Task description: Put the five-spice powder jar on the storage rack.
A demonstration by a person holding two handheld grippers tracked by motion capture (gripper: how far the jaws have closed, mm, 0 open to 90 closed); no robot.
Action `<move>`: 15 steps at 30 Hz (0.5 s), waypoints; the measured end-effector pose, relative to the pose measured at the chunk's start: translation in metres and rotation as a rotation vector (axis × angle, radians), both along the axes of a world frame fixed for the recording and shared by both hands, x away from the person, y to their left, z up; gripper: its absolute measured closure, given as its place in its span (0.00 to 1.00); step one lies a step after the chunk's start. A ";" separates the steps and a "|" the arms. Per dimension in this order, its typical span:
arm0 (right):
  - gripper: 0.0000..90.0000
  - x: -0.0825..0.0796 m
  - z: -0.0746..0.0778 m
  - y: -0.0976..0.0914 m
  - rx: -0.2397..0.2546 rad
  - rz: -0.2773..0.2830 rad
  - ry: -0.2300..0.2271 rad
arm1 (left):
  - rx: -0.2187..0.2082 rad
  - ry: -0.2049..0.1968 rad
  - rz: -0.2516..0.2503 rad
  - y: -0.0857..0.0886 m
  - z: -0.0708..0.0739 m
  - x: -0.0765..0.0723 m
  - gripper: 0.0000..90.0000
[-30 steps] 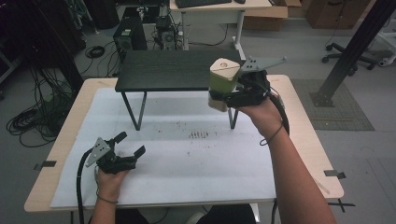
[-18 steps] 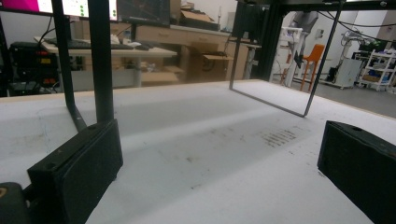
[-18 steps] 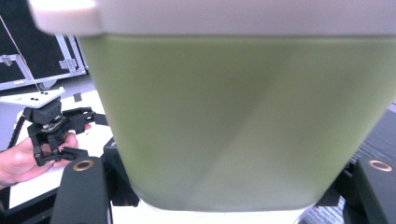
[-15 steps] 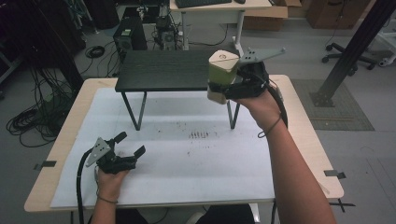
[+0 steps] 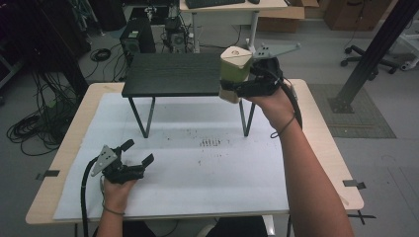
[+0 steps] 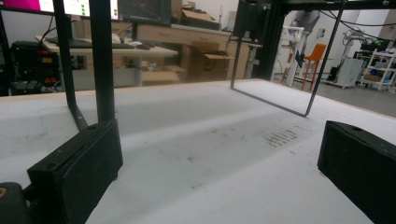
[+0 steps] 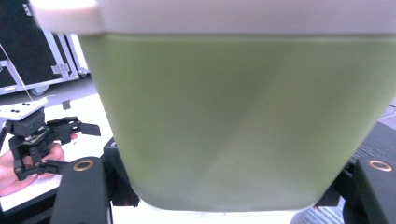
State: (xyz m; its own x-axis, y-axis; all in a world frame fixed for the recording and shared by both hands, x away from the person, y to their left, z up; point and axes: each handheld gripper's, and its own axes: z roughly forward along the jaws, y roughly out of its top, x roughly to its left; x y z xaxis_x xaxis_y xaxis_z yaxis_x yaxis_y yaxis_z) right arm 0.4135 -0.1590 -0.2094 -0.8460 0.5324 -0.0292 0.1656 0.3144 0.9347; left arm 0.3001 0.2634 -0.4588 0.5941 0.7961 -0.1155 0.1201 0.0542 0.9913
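A green container [image 5: 234, 69] with a cream lid and base hangs in the air at the right end of the black raised stand [image 5: 173, 74]. My right gripper [image 5: 236, 88] is shut on its lower part, coming in from the right. In the right gripper view the green container [image 7: 229, 116] sits between the two jaws of the right gripper [image 7: 229, 196]. My left gripper [image 5: 138, 152] rests on the white mat near the front left, open, with nothing between its jaws. The left gripper [image 6: 219, 177] looks across the mat toward the stand's legs [image 6: 102, 60].
The white mat [image 5: 197, 163] covers a wooden table [image 5: 326, 148]. Dark smudges [image 5: 211, 142] mark the mat's middle. The stand's thin legs [image 5: 245, 118] stand on the mat's far half. Desks, cables and boxes lie on the floor beyond the table.
My right gripper has carried the green container a little up and away, toward the stand's top. The left gripper has stayed where it was.
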 end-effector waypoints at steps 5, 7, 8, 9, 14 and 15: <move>0.33 0.006 0.002 0.003 -0.004 0.000 0.000 | 0.001 0.001 0.000 0.000 0.000 0.000 0.00; 0.33 0.008 0.003 0.004 -0.004 -0.002 0.000 | 0.000 0.000 0.000 0.000 0.000 0.001 0.00; 0.33 0.010 0.003 0.004 -0.004 -0.003 0.001 | 0.000 0.000 0.000 0.000 0.000 0.001 0.00; 0.33 0.011 0.003 0.004 -0.004 -0.003 0.002 | 0.000 0.000 0.000 0.000 0.000 0.001 0.00; 0.33 0.019 0.001 0.006 -0.005 -0.011 0.006 | 0.005 0.001 -0.001 -0.001 0.000 0.001 0.00; 0.33 0.021 0.001 0.006 -0.005 -0.012 0.008 | 0.006 0.001 -0.001 -0.001 0.000 0.001 0.00</move>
